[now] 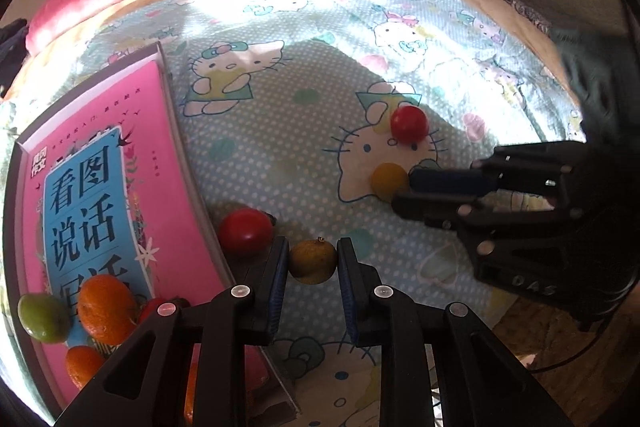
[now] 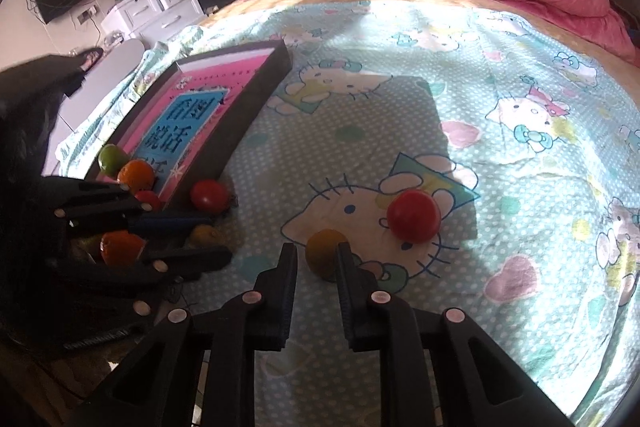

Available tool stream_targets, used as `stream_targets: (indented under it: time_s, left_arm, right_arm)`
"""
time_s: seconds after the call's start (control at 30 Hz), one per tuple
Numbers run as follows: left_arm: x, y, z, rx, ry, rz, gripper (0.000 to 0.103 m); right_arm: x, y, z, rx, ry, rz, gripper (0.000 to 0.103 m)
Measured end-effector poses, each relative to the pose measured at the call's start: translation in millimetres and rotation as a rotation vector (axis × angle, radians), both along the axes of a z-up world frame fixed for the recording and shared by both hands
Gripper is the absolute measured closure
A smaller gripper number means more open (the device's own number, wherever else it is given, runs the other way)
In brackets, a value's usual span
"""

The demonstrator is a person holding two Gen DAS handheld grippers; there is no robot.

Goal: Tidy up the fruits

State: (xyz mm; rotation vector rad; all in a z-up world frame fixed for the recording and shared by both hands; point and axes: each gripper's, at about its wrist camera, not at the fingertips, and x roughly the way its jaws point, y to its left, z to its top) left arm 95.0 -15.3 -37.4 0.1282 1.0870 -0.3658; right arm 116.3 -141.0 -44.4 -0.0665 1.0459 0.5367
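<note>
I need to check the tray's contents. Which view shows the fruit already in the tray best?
The left wrist view: the green fruit and oranges lie near and well lit in the tray. The right wrist view shows them small and far off, with the left gripper partly covering them.

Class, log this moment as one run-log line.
left hand-held gripper: shut on yellow fruit | right hand-held gripper: shut on orange-yellow fruit | tray: partly filled
</note>
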Motion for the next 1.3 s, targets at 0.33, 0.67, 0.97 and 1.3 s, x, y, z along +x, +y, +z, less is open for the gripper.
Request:
stream_targets:
  time_s: [0.33, 0.67, 0.97, 1.3]
  left_arm:
    - [-2, 9, 11, -0.037, -0.027, 0.009, 0.078]
    - [-4, 20, 18, -0.058, -0.043, 0.03, 0.078]
    - [-6, 31, 25, -0.068, -0.059, 0.054, 0.078]
    - [-6, 49, 32, -0.083, -0.079, 0.101, 0.078]
  right_arm:
    - [0, 5, -11, -0.05, -0.005, 0.002, 0.083]
    - [14, 6, -16, -0.017, 0.007, -0.06, 0.077]
    - [23, 14, -18, -0.006, -0.001, -0.086, 0.077]
    - [11, 19, 7, 0.085, -0.069, -0.042, 0.077]
